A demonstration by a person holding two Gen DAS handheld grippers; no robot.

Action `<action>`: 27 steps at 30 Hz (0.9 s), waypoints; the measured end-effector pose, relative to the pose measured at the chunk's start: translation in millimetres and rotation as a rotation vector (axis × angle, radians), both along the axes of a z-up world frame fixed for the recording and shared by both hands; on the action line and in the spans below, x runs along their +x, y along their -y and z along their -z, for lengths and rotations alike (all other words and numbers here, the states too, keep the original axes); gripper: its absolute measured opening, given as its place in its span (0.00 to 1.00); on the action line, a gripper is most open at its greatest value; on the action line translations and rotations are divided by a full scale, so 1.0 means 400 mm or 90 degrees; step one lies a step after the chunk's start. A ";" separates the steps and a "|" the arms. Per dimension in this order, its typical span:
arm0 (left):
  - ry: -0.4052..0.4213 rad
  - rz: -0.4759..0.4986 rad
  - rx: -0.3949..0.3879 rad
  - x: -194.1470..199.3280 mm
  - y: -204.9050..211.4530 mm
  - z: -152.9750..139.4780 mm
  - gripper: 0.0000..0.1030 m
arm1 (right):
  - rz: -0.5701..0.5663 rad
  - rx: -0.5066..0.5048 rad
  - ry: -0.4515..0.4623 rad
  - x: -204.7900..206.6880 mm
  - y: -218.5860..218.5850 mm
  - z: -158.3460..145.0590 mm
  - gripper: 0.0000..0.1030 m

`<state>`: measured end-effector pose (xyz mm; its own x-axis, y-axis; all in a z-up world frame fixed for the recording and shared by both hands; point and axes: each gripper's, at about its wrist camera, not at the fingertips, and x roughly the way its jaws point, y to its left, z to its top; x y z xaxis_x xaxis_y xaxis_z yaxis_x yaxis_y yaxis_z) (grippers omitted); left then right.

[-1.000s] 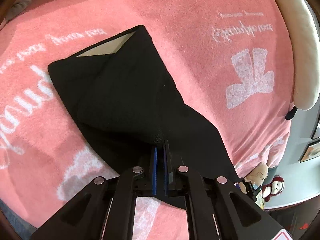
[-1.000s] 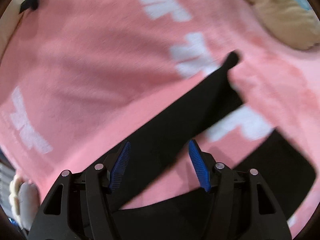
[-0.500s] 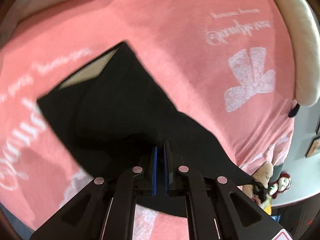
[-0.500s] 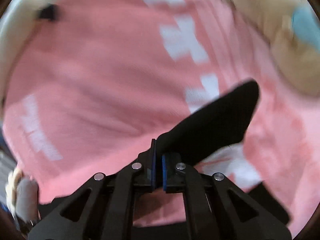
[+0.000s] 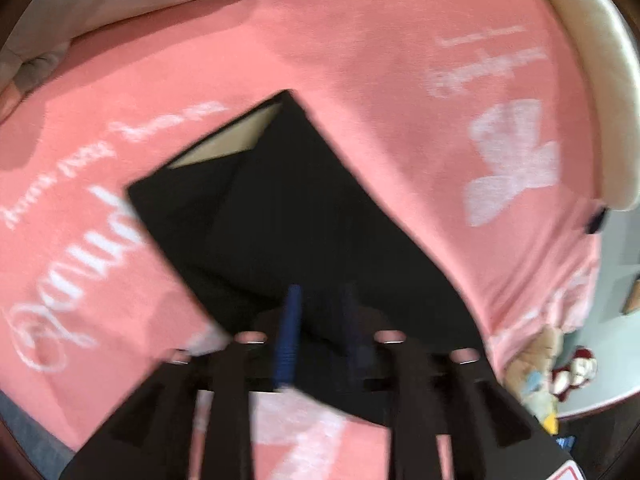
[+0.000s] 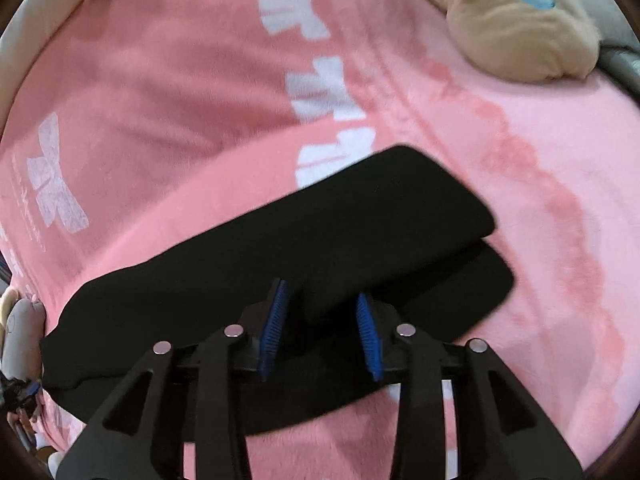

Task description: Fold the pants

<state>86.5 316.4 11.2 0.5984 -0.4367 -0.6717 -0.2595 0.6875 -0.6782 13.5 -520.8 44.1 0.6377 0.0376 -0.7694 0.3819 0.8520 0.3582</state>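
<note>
A: Item one, black pants (image 5: 304, 224). Where are they listed?

B: They are laid flat on the pink blanket (image 5: 360, 40), near its middle, with the waist end turned away from the left gripper (image 5: 318, 320). A pale lining (image 5: 224, 144) is exposed at the far waist corner. In the right wrist view the leg end (image 6: 400, 208) is seen doubled back over the lower layer, so a fold is judged to be partly made.

A: Item two, the left gripper?

B: Its fingers are parted by a narrow gap, and nothing is seen pinched between them. The view is blurred, so contact with the cloth cannot be confirmed. It is judged to be held low over the pants so that the cloth can be let go or smoothed.

A: Item three, the right gripper (image 6: 320, 324)?

B: It is spread moderately wide. The folded leg layer lies between the blue pads (image 6: 274, 320), but no grip is seen. The spread is judged to suit setting the layer down.

A: Other entries on the blanket?

B: A tan plush toy (image 6: 520, 28) is recorded at the far edge of the blanket, well apart from the pants. A cream bed rim (image 5: 592, 80) is noted beyond the blanket's edge.
</note>
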 end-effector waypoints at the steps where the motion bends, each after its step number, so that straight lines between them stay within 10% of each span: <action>1: 0.013 -0.011 -0.011 -0.014 0.006 -0.015 0.56 | 0.004 -0.021 -0.001 -0.007 -0.004 -0.020 0.34; 3: 0.034 -0.037 -0.032 -0.035 0.010 -0.029 0.76 | 0.014 -0.079 0.000 -0.013 -0.019 -0.066 0.34; 15: -0.045 -0.100 -0.135 0.017 0.037 0.084 0.77 | -0.181 -0.124 0.086 0.024 -0.385 -0.266 0.51; 16: -0.040 -0.098 -0.144 0.025 0.036 0.091 0.72 | -0.195 -0.125 0.089 0.032 -0.419 -0.265 0.52; 19: 0.005 -0.051 -0.134 0.038 0.032 0.067 0.06 | -0.228 -0.133 0.092 0.056 -0.493 -0.247 0.53; 24: 0.056 -0.076 0.028 -0.071 -0.067 -0.106 0.00 | -0.197 -0.131 0.075 0.064 -0.484 -0.205 0.53; 27: -0.018 -0.070 0.077 -0.080 -0.128 -0.077 0.00 | -0.137 -0.158 0.039 0.068 -0.423 -0.188 0.54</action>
